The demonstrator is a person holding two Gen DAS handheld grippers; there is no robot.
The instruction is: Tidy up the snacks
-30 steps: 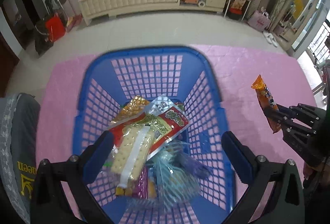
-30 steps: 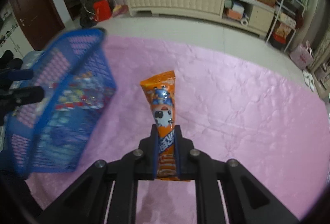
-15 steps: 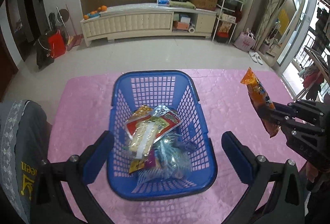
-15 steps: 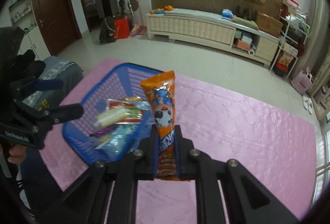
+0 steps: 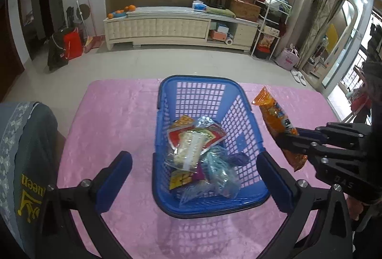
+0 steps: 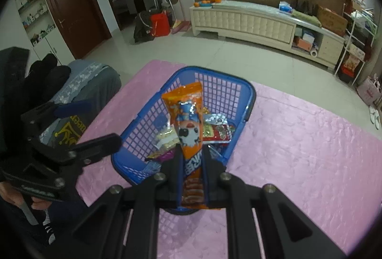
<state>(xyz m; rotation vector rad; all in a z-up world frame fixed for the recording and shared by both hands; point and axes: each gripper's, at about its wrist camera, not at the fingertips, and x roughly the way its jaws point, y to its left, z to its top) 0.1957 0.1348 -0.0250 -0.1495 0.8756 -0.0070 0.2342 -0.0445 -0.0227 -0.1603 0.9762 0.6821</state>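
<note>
A blue plastic basket (image 5: 164, 201) stands on the pink tablecloth (image 5: 114, 120) and holds several snack packets (image 5: 193, 144). My left gripper (image 5: 194, 175) is open and empty, its jaws wide on either side of the basket's near end, above it. My right gripper (image 6: 193, 158) is shut on an orange snack packet (image 6: 188, 120), held upright above the basket's (image 6: 250, 96) near right side. In the left wrist view the orange packet (image 5: 274, 115) and the right gripper (image 5: 290, 139) sit just right of the basket.
A grey-clothed knee (image 5: 26, 151) is at the table's left edge. The pink cloth (image 6: 298, 139) stretches to the right of the basket. Beyond the table are tiled floor and a long cream cabinet (image 5: 167, 28).
The basket has come down onto the table and both cameras have pulled back and up. My right gripper has carried the orange packet leftward over the basket.
</note>
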